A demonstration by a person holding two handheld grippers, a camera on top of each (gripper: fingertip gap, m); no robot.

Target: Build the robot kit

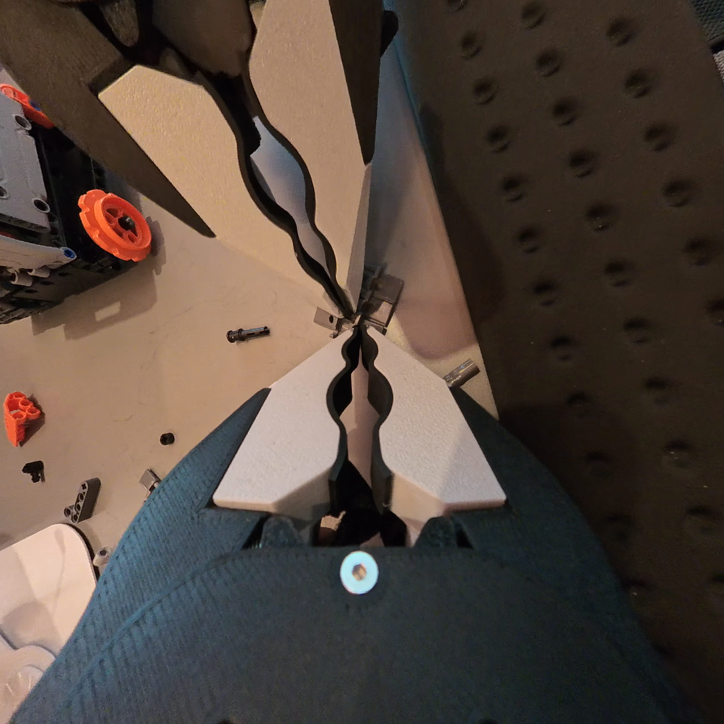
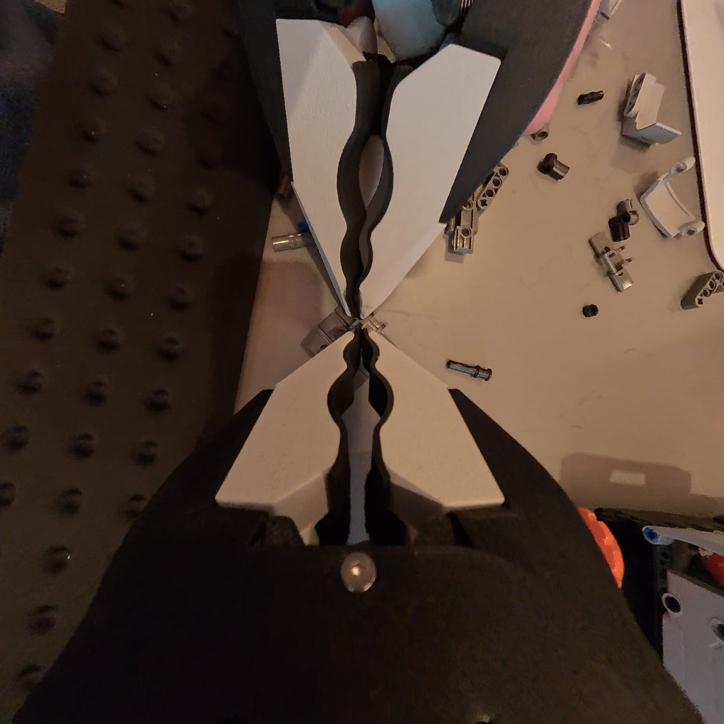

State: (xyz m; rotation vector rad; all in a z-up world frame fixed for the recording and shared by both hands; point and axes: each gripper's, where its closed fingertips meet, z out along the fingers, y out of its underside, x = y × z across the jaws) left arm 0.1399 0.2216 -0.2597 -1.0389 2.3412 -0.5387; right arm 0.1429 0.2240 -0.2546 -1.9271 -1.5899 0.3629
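Both grippers' tips meet at a small connector piece point(image 1: 382, 299) on the table point(image 1: 196, 352).

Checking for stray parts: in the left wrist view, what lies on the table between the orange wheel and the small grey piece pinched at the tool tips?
In the left wrist view, one black pin lies between the orange wheel and the grey piece; otherwise bare table.

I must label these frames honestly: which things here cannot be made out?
- Small grey connector piece: both views, its middle hidden by the meeting jaws.
- Orange wheel: right wrist view, blurred, covered by the right gripper.
- White tray: left wrist view, cut by the edge, behind the left gripper.
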